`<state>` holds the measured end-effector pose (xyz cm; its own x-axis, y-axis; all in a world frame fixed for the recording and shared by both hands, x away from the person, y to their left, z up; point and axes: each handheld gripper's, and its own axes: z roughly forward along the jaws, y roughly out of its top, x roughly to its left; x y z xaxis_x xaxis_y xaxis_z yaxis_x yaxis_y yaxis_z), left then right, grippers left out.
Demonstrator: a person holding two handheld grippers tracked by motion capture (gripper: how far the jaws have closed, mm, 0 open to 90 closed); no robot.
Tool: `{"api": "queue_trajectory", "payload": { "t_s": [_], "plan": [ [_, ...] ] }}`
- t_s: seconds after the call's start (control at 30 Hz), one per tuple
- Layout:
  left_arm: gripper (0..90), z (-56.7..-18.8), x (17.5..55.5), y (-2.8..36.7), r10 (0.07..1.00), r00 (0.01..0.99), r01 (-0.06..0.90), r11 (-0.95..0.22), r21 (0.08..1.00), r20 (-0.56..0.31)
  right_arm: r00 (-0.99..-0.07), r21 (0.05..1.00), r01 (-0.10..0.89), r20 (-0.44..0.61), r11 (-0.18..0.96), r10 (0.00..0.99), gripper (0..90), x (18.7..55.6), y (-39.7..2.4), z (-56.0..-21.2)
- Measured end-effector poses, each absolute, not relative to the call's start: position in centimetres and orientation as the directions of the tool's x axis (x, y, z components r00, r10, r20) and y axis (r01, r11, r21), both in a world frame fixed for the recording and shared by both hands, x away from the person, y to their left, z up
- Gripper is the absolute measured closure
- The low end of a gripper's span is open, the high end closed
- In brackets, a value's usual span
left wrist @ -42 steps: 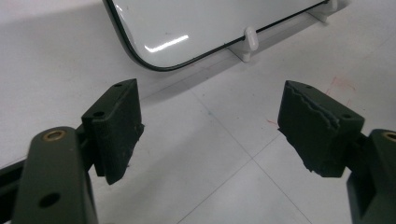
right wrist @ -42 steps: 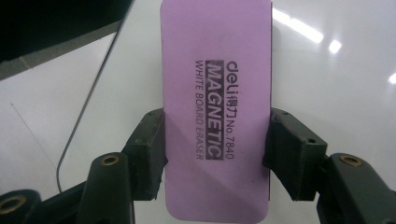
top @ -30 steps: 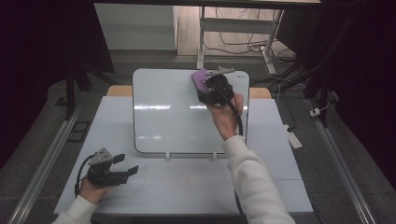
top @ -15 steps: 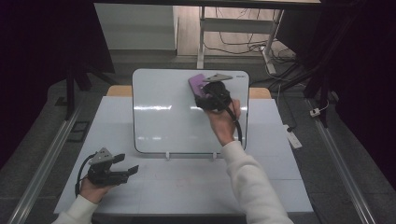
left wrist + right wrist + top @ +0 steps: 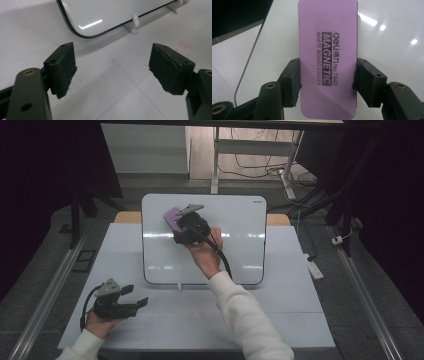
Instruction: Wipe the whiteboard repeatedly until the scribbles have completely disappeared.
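Observation:
A white board (image 5: 240, 245) stands tilted on small feet at the middle of the table. My right gripper (image 5: 181, 226) is over the board's upper left part, shut on a purple whiteboard eraser (image 5: 172, 218). In the right gripper view the eraser (image 5: 327, 50) lies flat against the board (image 5: 392, 42), with both pads pressing its long sides. My left gripper (image 5: 134, 298) rests low at the table's front left, open and holding nothing. Between its two jaws in the left gripper view (image 5: 112, 67) lies bare table, with the board's lower corner (image 5: 100, 15) beyond.
The white table (image 5: 280, 315) has free room in front of the board and at both sides. A small white device (image 5: 315, 268) lies off the table's right edge. Metal rails (image 5: 45, 295) run along both sides, and cables lie on the floor behind.
My right gripper has slid the eraser leftward across the board, from its upper right area to its upper left. The left gripper has stayed where it was.

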<state>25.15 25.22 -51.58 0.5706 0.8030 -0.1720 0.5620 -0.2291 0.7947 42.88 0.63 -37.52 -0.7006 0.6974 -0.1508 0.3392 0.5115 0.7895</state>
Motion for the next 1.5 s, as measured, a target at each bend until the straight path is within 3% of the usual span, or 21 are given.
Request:
{"api": "queue_trajectory", "payload": {
  "t_s": [0.07,0.17,0.43,0.57,0.87,1.5],
  "plan": [
    [22.2,-51.6,25.1,25.3,0.803,0.57,0.563,-0.229,0.794,-0.173,-0.704,0.8,0.361,-0.102,0.478,0.703,41.1,43.2,-0.4,-37.3],
    [22.2,-51.6,25.2,25.3,0.803,0.57,0.563,-0.228,0.794,-0.174,-0.672,0.803,0.355,-0.137,0.479,0.728,41.0,43.3,-2.6,-37.1],
    [22.2,-51.6,25.2,25.1,0.806,0.568,0.565,-0.233,0.792,-0.168,-0.557,0.832,0.413,-0.093,0.372,0.825,41.0,43.1,-11.0,-37.0],
    [22.1,-51.6,25.2,25.1,0.808,0.566,0.564,-0.233,0.792,-0.165,-0.583,0.866,0.389,-0.032,0.314,0.812,41.0,41.6,-13.4,-36.9],
    [22.1,-51.5,25.2,25.0,0.809,0.562,0.563,-0.226,0.795,-0.169,-0.694,0.896,0.338,0.03,0.289,0.72,41.0,36.4,-14.6,-39.0],
    [22.4,-48.6,25.4,23.3,0.781,0.596,0.515,-0.191,0.835,-0.189,-0.761,0.9,0.322,0.063,0.293,0.646,41.0,33.2,-14.4,-44.9]
  ]
}}
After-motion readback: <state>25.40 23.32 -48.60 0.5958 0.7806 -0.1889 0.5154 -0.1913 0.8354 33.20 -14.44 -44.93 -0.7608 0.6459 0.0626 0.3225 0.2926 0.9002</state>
